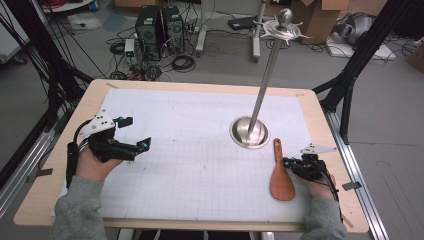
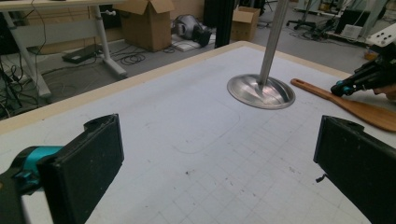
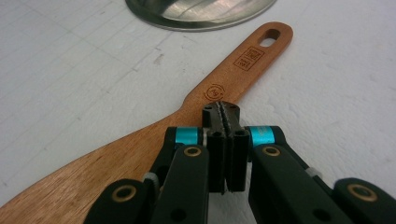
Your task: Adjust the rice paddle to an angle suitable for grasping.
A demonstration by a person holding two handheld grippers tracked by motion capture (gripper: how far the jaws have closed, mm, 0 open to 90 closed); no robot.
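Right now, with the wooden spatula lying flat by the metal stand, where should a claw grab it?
Grip the wooden spatula at its narrow handle, probably from above with jaws across its width. It lies flat, so only the thin side edges offer purchase; the blade is too wide. The shut right claw rests over the neck.

A reddish-brown wooden spatula (image 1: pixel 280 176) lies flat on the table near its right edge, toward the near right corner. Its broad blade points to the near edge; its slim handle (with a hanging hole and stamped marks) points away.
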